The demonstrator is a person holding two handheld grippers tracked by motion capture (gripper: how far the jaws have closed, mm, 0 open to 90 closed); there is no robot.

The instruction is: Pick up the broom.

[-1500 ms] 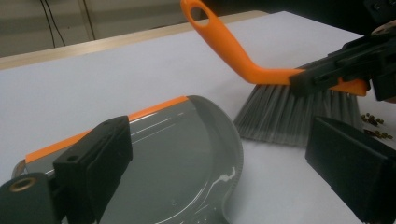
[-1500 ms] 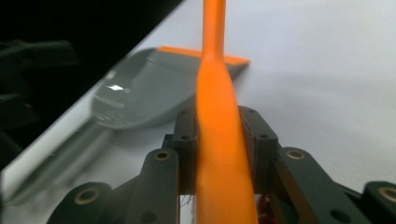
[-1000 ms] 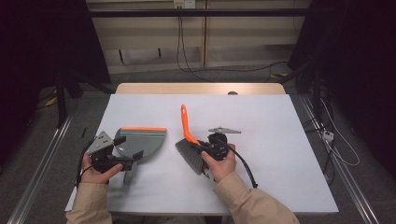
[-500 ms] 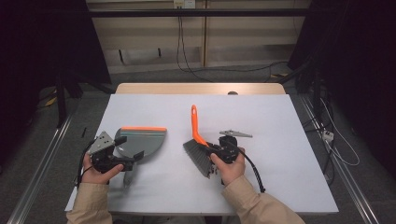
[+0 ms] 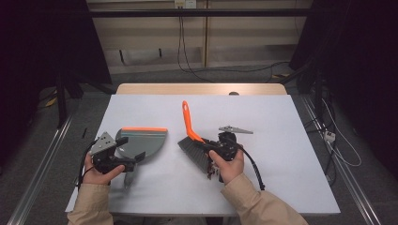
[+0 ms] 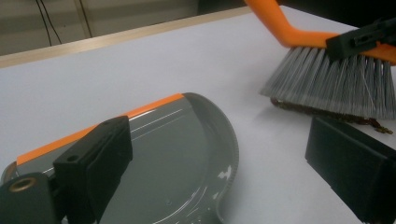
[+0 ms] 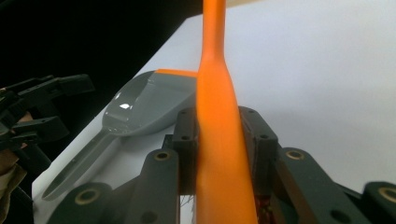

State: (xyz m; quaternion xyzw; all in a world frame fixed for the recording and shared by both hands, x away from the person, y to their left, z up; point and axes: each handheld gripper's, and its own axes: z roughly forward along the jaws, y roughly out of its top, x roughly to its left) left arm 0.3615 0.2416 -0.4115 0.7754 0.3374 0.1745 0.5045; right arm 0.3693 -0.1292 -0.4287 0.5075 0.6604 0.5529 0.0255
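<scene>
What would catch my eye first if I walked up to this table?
Probably the hand brush near the middle of the white table: its bright orange handle slants up and away while the right tool clamps it, grey bristles down over a few brown crumbs. To its left lies a grey dustpan with an orange lip, and the left tool sits over its near edge.

Brush (image 5: 195,145): orange handle, grey bristles. Dustpan (image 5: 141,143): grey w/ orange lip. Table (image 5: 281,117): white.

Glossy grey plastic dustpan (image 6: 187,154) — bristly brush (image 6: 336,84)
</scene>
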